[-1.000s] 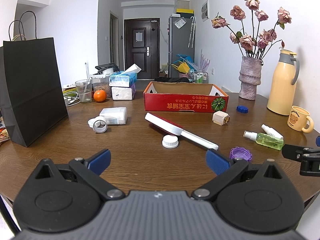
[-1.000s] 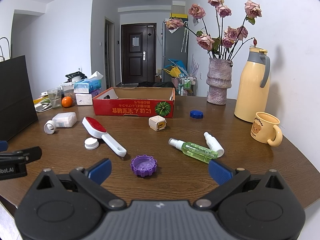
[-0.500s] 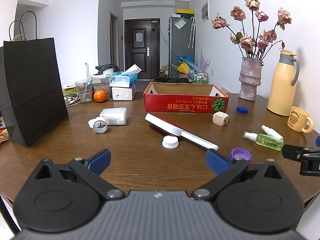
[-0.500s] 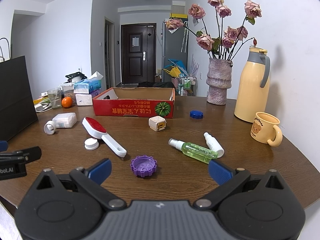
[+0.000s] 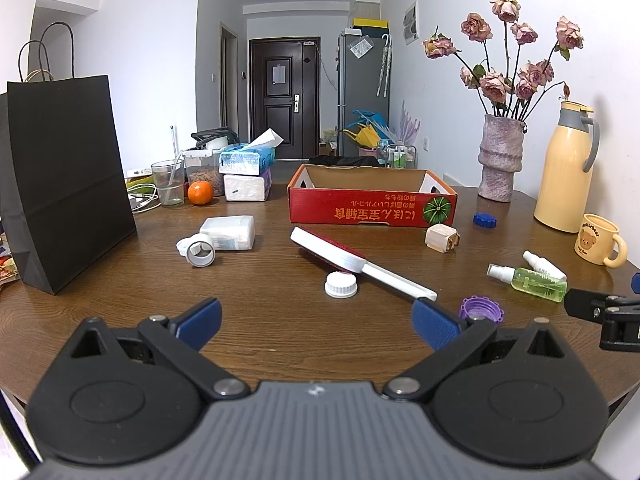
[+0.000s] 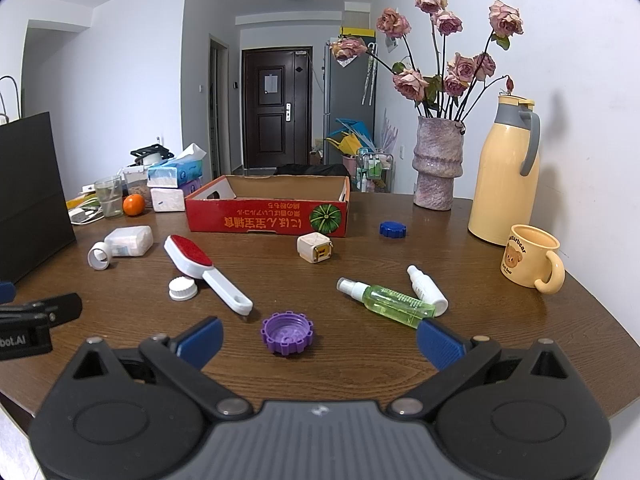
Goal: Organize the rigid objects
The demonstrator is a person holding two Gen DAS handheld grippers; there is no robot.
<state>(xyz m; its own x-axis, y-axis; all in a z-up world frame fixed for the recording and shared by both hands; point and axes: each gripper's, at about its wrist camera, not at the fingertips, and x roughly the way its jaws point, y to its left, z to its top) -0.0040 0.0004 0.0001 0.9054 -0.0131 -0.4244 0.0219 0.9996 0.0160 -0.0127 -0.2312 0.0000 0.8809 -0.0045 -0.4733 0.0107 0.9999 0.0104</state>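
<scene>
Both grippers are held low at the near edge of the round wooden table (image 5: 280, 344), side by side and pointing across it towards the far wall. The left gripper (image 5: 316, 322) has its blue-padded fingers (image 5: 199, 319) spread wide with nothing between them; the right gripper (image 6: 319, 338) is spread just as wide and also empty, hovering above the tabletop.

Just ahead of the right gripper lies a purple cap (image 6: 287, 333), open side up. Past its right finger a green spray bottle (image 6: 386, 302) lies on its side, touching a small white bottle (image 6: 427, 291) beside it. To the left, a white lint brush (image 6: 204, 272) with a red face lies slantwise, its handle towards the grippers, and a white cap (image 6: 182, 289) sits just beside the handle.

Farther out are a small cream cube (image 6: 315, 248), a blue cap (image 6: 392, 229), and a white packet (image 6: 130, 241) with a white ring (image 6: 98, 256) against it. Behind them stands an open red cardboard box (image 6: 267, 216), which looks empty from here.

Around the rim stand a black paper bag (image 5: 66, 208), tissue packs (image 5: 246, 178), an orange (image 5: 200, 193), a glass (image 5: 168, 182), a vase of dried roses (image 6: 438, 162), a yellow flask (image 6: 506, 184) and a yellow mug (image 6: 530, 256).
</scene>
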